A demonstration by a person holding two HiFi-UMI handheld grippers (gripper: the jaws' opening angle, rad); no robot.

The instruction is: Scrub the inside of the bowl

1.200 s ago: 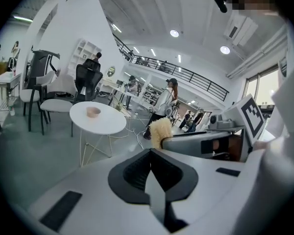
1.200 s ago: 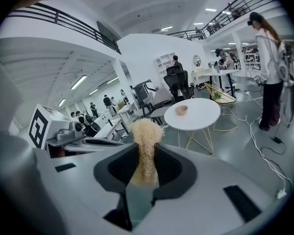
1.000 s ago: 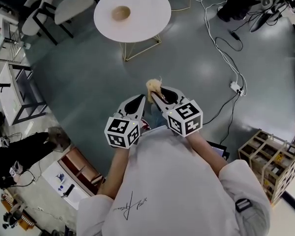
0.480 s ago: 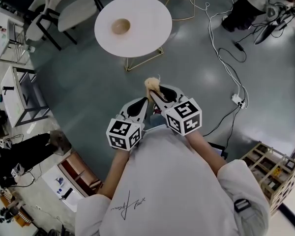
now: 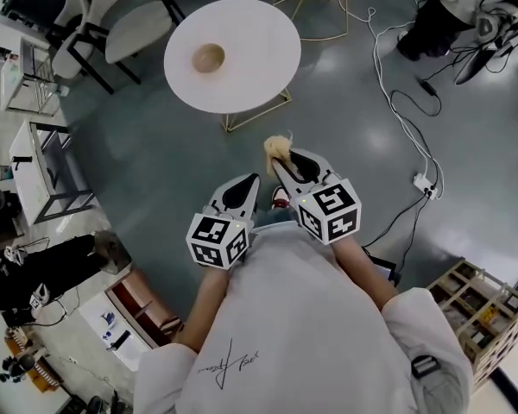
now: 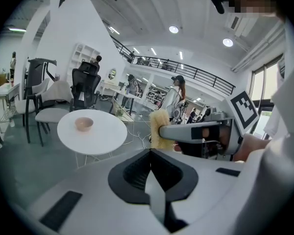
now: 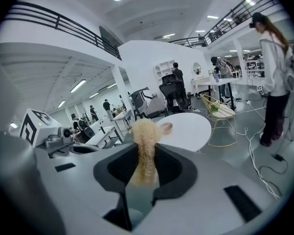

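Right gripper [image 5: 278, 164] clamped on pale scrubber [image 5: 276, 146], left gripper [image 5: 253, 180] closed tight and empty just beside it, both over the floor [image 5: 155, 145], bowl [image 5: 209, 57] upright on round white table [image 5: 263, 33], well apart ahead.

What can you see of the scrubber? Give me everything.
The scrubber is a pale yellow, fibrous tuft, loofah-like. The right hand-held gripper is shut on its lower part; the frayed top sticks out past the tips. It is held over the floor, short of the table and bowl, touching only the jaws.
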